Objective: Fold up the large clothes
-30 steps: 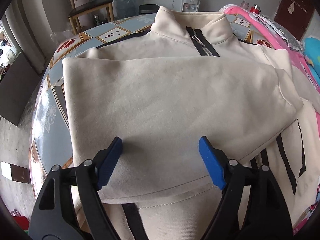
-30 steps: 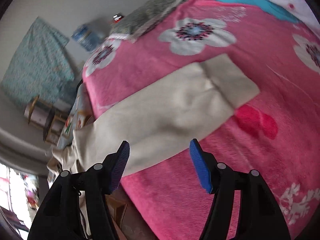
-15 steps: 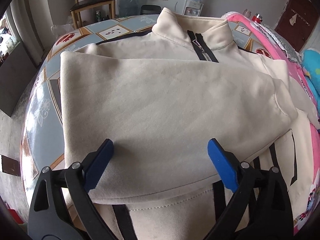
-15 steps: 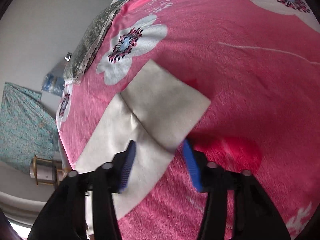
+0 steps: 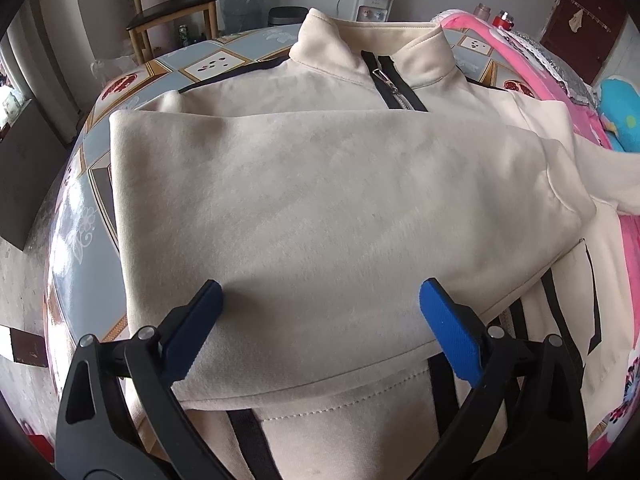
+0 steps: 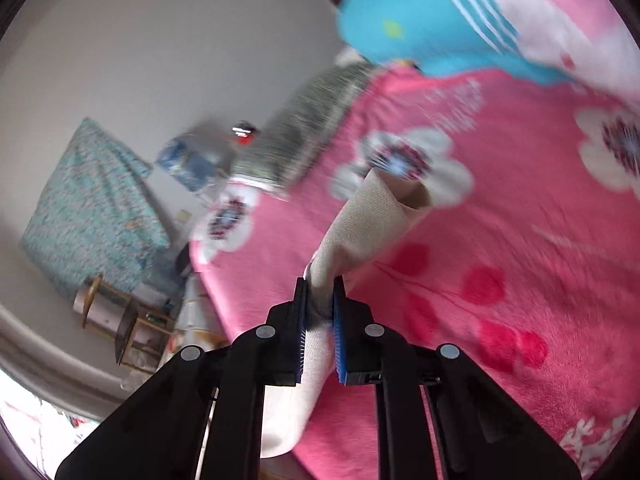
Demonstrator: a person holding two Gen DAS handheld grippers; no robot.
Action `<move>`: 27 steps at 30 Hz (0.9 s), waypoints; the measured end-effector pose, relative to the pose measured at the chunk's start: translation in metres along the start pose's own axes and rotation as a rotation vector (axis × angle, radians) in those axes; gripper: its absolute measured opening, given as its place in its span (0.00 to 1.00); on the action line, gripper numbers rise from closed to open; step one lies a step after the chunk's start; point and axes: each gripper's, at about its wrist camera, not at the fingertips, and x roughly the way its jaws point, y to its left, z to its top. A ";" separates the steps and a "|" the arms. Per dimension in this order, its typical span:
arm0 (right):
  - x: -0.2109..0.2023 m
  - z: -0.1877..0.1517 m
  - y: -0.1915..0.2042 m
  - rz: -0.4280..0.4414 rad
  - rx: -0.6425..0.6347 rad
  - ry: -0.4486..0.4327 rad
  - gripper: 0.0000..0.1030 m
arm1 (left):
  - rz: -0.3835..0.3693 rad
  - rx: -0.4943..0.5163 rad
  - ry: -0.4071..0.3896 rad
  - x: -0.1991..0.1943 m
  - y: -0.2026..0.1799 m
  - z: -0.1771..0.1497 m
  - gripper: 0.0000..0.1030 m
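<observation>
- Half a second ago your right gripper [image 6: 320,300] stood open over the flat cuff; now its blue pads are closed on the sleeve [image 6: 360,224], which is lifted off the pink blanket [image 6: 500,240] and stands up ahead of the pads, its cuff curled open at the top.
- Your left gripper [image 5: 320,304] has barely moved: its pads are spread wide and hold nothing, hovering over the near part of the jacket [image 5: 320,200].
- No containers show in either view.
- The cream jacket lies flat on the patterned table [image 5: 80,216], collar [image 5: 372,44] at the far side from your left gripper, black zipper [image 5: 396,92] just below the collar.
- One sleeve is folded across the jacket's chest; its cuff ends toward the blanket side.
- The jacket's hem, with black stripes, lies under and just behind the left pads.
- In the right view, the sleeve runs back from between the pads, down below the gripper toward the table.
- A blue pillow [image 6: 420,32] lies on the blanket beyond the lifted cuff; this view is motion-blurred.
</observation>
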 end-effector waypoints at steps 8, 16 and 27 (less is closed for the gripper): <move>-0.056 -0.023 0.174 0.274 -0.277 -0.017 0.11 | -0.044 -0.004 -0.059 -0.027 0.009 -0.004 0.93; -0.028 -0.180 0.325 0.532 -0.580 0.180 0.11 | -0.065 -0.029 -0.054 -0.052 0.037 -0.027 0.93; 0.120 -0.458 0.346 0.394 -0.773 0.868 0.12 | -0.067 -0.029 -0.112 -0.078 0.068 -0.048 0.93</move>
